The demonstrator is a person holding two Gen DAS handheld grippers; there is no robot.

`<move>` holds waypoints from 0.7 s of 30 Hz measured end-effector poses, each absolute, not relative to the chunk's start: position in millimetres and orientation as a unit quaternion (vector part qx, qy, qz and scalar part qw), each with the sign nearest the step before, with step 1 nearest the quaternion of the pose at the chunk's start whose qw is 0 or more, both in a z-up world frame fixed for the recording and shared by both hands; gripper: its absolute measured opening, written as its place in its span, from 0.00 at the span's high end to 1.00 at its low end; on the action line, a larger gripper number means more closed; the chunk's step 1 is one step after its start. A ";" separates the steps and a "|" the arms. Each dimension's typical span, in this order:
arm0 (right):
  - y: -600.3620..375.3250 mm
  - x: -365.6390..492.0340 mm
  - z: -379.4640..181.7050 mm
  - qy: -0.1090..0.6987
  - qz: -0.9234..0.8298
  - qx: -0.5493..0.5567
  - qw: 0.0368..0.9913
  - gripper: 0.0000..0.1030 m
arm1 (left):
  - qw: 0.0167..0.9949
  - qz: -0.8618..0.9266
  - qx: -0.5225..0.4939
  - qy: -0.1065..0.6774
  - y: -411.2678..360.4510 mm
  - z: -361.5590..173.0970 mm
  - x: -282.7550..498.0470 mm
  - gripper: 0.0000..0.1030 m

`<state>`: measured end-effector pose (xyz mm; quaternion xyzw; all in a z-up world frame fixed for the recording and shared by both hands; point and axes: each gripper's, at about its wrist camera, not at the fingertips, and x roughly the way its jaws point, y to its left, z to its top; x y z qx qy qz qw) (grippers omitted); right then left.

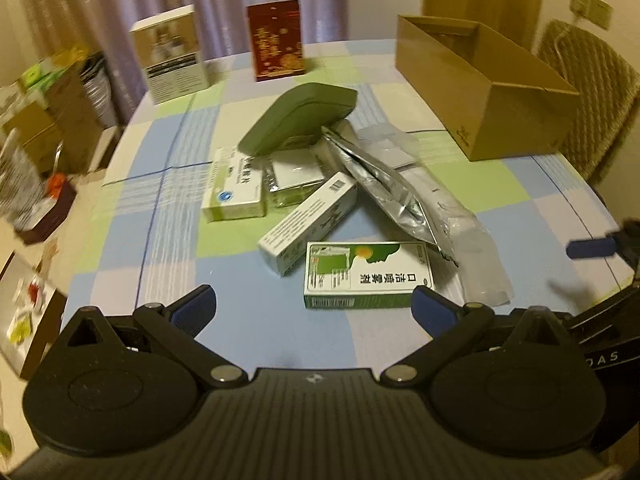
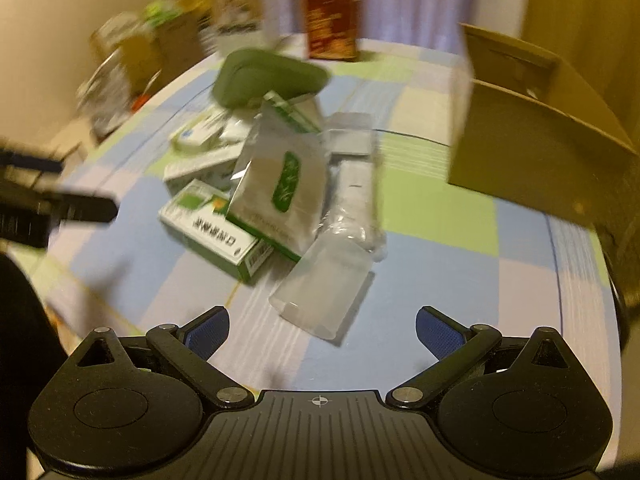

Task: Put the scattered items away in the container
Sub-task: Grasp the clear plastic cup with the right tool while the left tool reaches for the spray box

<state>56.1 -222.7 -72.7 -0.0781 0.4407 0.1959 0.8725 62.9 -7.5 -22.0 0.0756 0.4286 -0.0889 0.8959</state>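
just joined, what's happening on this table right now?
A person holds two claws over a checked tablecloth. The left claw and the right claw are both open and hold nothing. The pile sits untouched: a green-and-white box nearest the left claw, a silver pouch, a clear bag, a green case. The cardboard box stands to the right.

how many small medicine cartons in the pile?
3 visible: green-and-white carton nearest the camera, long white carton angled behind it, white carton with blue dot on the left by the green case. More may be hidden underneath.
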 end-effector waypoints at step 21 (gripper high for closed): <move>-213.9 131.3 -121.5 0.441 0.395 -0.241 0.769 0.00 | 0.872 -0.164 0.131 0.441 -16.3 -54.9 98.8 0.01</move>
